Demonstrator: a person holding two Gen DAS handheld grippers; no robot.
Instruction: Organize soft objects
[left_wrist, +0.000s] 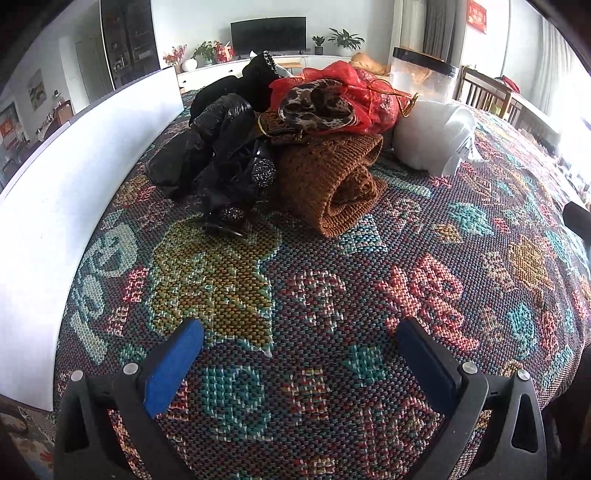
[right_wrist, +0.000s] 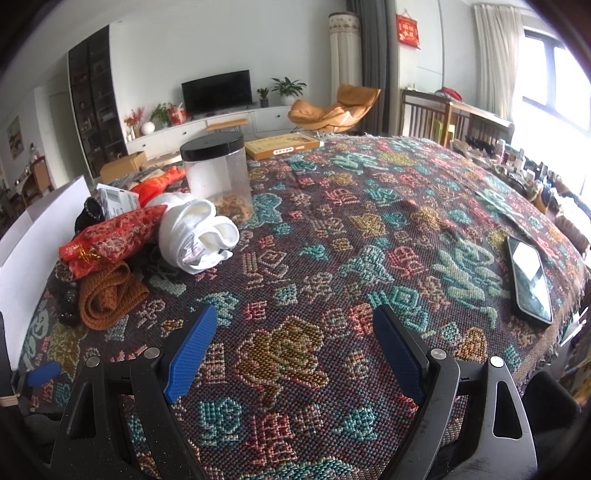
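A heap of soft things lies on the patterned tablecloth (left_wrist: 303, 288): a folded brown knit (left_wrist: 332, 181), a shiny black garment (left_wrist: 207, 147), a red gauzy pouch (left_wrist: 362, 96), a leopard-print piece (left_wrist: 317, 107) and a rolled white cloth (left_wrist: 432, 136). My left gripper (left_wrist: 300, 332) hovers open over bare cloth, short of the heap. In the right wrist view the brown knit (right_wrist: 107, 295), red pouch (right_wrist: 110, 236) and white cloth (right_wrist: 195, 232) sit at the left. My right gripper (right_wrist: 295, 314) is open, holding nothing, to the right of them.
A white board (left_wrist: 74, 177) stands along the table's left side. A clear jar (right_wrist: 218, 173) with a black lid stands behind the heap. A phone (right_wrist: 530, 280) lies near the right edge. A flat yellow box (right_wrist: 282, 146) rests at the far edge.
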